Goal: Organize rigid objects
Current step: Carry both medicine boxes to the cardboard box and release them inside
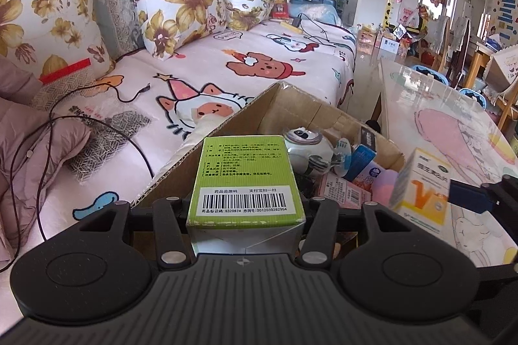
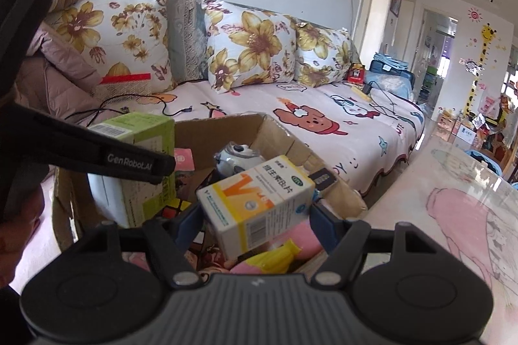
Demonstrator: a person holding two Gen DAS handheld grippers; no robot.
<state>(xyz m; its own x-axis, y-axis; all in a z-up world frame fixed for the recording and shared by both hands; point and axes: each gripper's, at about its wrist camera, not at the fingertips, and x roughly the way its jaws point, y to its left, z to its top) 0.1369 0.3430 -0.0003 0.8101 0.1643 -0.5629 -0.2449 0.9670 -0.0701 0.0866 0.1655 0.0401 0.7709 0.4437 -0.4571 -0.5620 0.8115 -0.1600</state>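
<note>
My left gripper (image 1: pixel 246 217) is shut on a green medicine box (image 1: pixel 244 176) with a barcode label, held over the near edge of an open cardboard box (image 1: pixel 291 105). The green box hides the fingertips. My right gripper (image 2: pixel 257 220) is shut on a white and yellow vitamin box (image 2: pixel 255 209), its blue pads (image 2: pixel 323 218) pressing on both sides, above the same cardboard box (image 2: pixel 226 125). The left wrist view shows the vitamin box (image 1: pixel 421 186) at the right. The right wrist view shows the green box (image 2: pixel 142 157) at the left, behind a black finger (image 2: pixel 129 160).
The cardboard box holds a white round toy (image 1: pixel 307 147), a blue carton (image 1: pixel 361 159), a puzzle cube (image 2: pixel 176 207) and pink and yellow soft items (image 2: pixel 275 257). Behind it is a sofa (image 1: pixel 226 60) with floral pillows and black cables (image 1: pixel 97 121). A glass table (image 1: pixel 453 118) stands at the right.
</note>
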